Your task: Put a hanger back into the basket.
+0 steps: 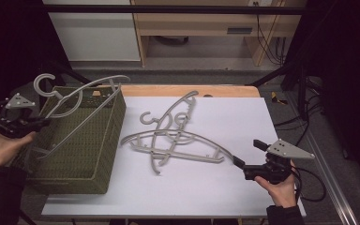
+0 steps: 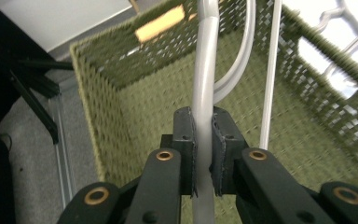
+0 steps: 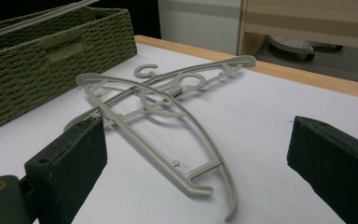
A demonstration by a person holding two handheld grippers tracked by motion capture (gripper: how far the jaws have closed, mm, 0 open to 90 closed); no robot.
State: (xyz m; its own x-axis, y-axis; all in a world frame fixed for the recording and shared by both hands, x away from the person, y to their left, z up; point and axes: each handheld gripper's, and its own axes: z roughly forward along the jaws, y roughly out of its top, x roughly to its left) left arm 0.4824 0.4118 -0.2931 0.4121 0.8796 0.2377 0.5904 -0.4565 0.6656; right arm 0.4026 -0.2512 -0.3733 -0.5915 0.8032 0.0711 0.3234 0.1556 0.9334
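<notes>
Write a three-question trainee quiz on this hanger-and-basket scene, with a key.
1. True or false: the left claw is shut on a grey hanger.
2. How do the right claw's jaws stand: A) wide apart, B) clamped on a hanger?
3. What is the hanger in the left claw held over?

Key: 1. True. 2. A. 3. The green woven basket; the other hangers lie on the white table.

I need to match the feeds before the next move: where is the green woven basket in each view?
High view: the green woven basket sits at left on the table.
Left gripper view: its inner walls lie behind the left gripper, which is shut on a grey hanger.
Right gripper view: upper left.
Shared landmark: the hanger pile on the white sheet.
</notes>
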